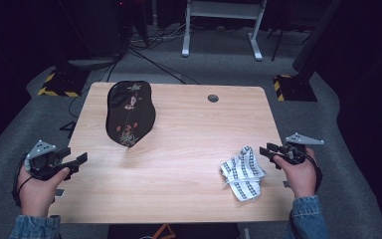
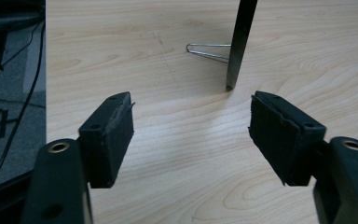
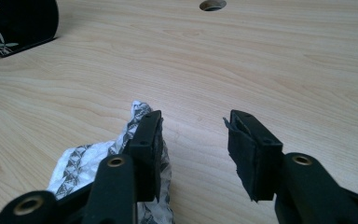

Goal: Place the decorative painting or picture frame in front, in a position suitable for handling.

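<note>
While the light wooden table (image 1: 179,164) carries little, the crumpled white cloth with a black checked pattern (image 1: 242,173) lies near its right front edge, just beside the right gripper (image 1: 268,152); that gripper's black jaws stand apart with nothing between them, and the hand (image 1: 301,174) behind it rests at the table's right edge. In the right gripper view the cloth (image 3: 81,161) sits to the left of and behind the left jaw, outside the gap — whether the jaw's outer side touches the fabric cannot be told; bare wood fills the space between the pads. The left gripper (image 1: 77,162) hangs over the table's left front corner, well apart from the cloth, its jaws wide open and empty; the left gripper view shows only wood grain between them. A black oval lacquered plate painted with flowers and leaves (image 1: 129,113) stands upright at the back left of the table, propped on a thin wire stand (image 2: 207,50); seen from the left gripper, the plate (image 2: 240,42) appears edge-on as a dark narrow blade — its lower tip resting on the wood. A small round hole (image 1: 213,98) is cut near the table's far edge.
</note>
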{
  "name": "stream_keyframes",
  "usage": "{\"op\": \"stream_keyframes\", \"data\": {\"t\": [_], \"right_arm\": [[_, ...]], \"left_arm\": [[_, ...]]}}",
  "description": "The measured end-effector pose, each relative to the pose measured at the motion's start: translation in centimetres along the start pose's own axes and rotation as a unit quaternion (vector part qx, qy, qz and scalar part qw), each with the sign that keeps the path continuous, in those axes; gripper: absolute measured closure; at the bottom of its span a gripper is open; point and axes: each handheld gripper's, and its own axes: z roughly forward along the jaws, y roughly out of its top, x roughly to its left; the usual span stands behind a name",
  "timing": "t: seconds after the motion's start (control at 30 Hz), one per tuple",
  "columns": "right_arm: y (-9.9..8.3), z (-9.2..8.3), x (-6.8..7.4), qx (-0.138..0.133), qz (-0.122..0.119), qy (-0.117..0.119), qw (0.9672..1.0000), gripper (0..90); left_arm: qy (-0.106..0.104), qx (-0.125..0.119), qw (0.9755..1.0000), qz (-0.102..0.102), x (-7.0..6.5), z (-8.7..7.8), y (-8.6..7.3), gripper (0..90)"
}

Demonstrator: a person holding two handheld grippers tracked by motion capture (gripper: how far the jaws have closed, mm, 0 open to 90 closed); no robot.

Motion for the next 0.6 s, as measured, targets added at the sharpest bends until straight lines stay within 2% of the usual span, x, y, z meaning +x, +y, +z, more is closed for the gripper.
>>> {"op": "stream_keyframes", "data": {"t": [0.07,0.23,0.3,0.33,0.47,0.6], "right_arm": [[-0.1,-0.1,0.2,0.006,0.007,0.0,1.0,54.7],[-0.2,-0.4,0.2,0.022,-0.013,-0.014,0.9996,47.5],[-0.3,-0.6,0.4,0.024,-0.034,-0.03,0.9987,44.8],[-0.4,-0.7,0.6,0.025,-0.035,-0.031,0.9986,44.8],[-0.9,-1.1,1.1,0.009,-0.033,-0.019,0.9992,44.8],[-1.5,-1.4,1.4,0.005,-0.031,-0.018,0.9993,44.7]], "left_arm": [[-0.014,-0.019,0.9997,0.005,0.1,0.1,0.2,35.6],[-0.003,-0.024,0.9997,0.002,-0.1,0.0,0.8,31.8],[-0.013,-0.026,0.9996,0.0,-0.3,0.0,1.3,32.1],[-0.018,-0.023,0.9996,0.0,-0.4,0.0,1.5,34.1],[-0.031,-0.035,0.9988,0.012,-0.8,0.2,2.5,38.8],[-0.05,-0.046,0.9966,0.046,-1.8,0.6,3.3,43.8]]}}
